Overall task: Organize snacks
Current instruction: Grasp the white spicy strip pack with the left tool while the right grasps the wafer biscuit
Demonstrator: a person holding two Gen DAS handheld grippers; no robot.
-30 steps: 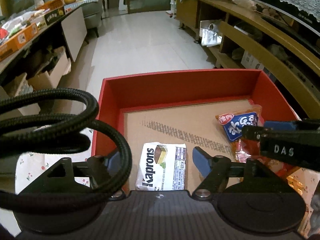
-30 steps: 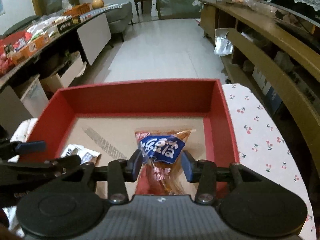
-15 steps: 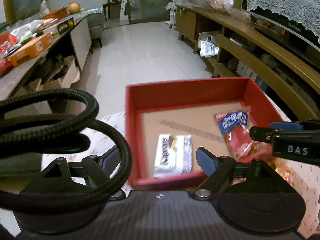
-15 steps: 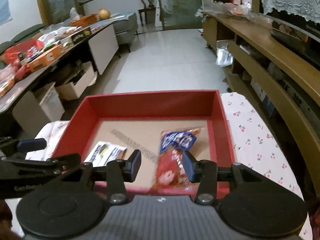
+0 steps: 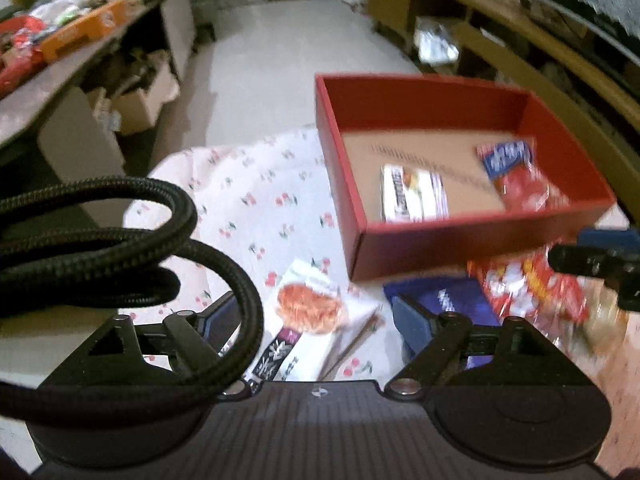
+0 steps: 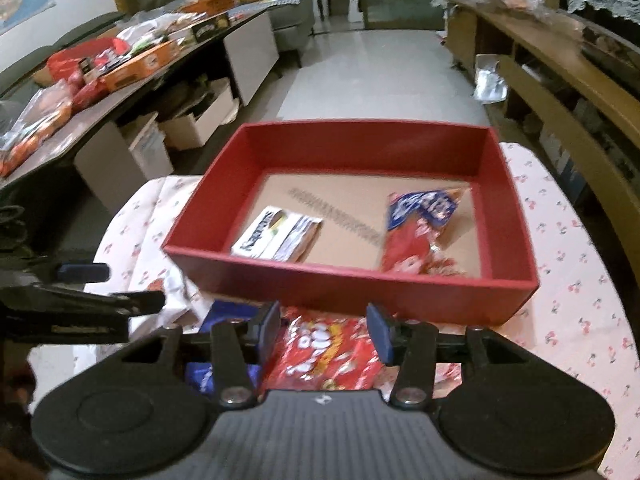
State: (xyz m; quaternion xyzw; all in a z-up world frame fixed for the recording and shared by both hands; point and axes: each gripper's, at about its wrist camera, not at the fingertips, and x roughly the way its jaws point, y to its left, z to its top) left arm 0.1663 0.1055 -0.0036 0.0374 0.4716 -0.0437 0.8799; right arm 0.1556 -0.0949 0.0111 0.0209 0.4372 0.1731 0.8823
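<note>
A red box (image 6: 348, 284) stands on the cherry-print tablecloth (image 6: 568, 280). Inside it lie a white wafer packet (image 6: 276, 236) on the left and a red-and-blue snack packet (image 6: 416, 232) on the right; the left wrist view also shows the box (image 5: 460, 236) with both inside. My right gripper (image 6: 324, 328) hangs in front of the box over a red snack bag (image 6: 332, 356), its jaws opening with nothing pressed between them. My left gripper (image 5: 312, 320) stands open over a white packet with an orange picture (image 5: 316, 312). A blue packet (image 5: 452, 300) lies beside that one.
A long counter (image 6: 120, 80) loaded with snack boxes and bags runs along the left, with cardboard boxes (image 6: 196, 120) under it. Wooden shelving (image 6: 560, 92) lines the right. A black cable (image 5: 120, 248) loops across the left wrist view.
Both grippers have drawn back out of the box to its near side. The right gripper let go of the red-and-blue packet, which now lies in the box beside the wafer packet.
</note>
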